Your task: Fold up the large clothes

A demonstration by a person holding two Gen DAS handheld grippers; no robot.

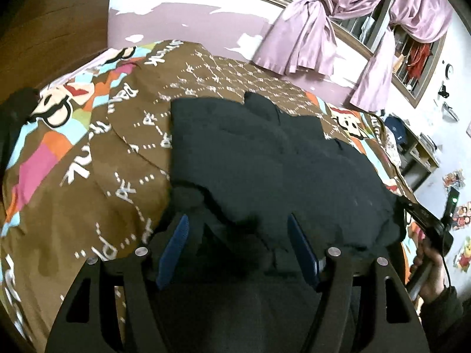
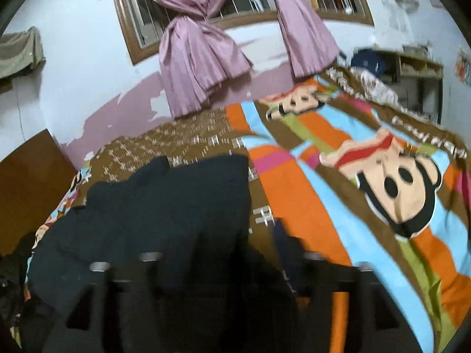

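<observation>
A large dark navy garment (image 1: 265, 158) lies on a bed with a brown cartoon-print cover (image 1: 88, 176). My left gripper (image 1: 238, 235) is open, its blue pads (image 1: 176, 244) spread wide over the garment's near edge, with cloth between them. In the right wrist view the same garment (image 2: 164, 206) lies at the left of the colourful cover (image 2: 338, 206). My right gripper (image 2: 235, 250) is at the garment's near right corner; the view is blurred and dark cloth hides the fingers. The right gripper's body (image 1: 432, 226) and the hand holding it show at the left view's right edge.
A wooden headboard (image 1: 50, 29) stands at the far left. Pink curtains (image 1: 309, 44) hang at a barred window behind the bed. A shelf unit (image 2: 412, 76) with clutter stands by the far right wall. Dark clothes (image 2: 11, 270) lie at the bed's left edge.
</observation>
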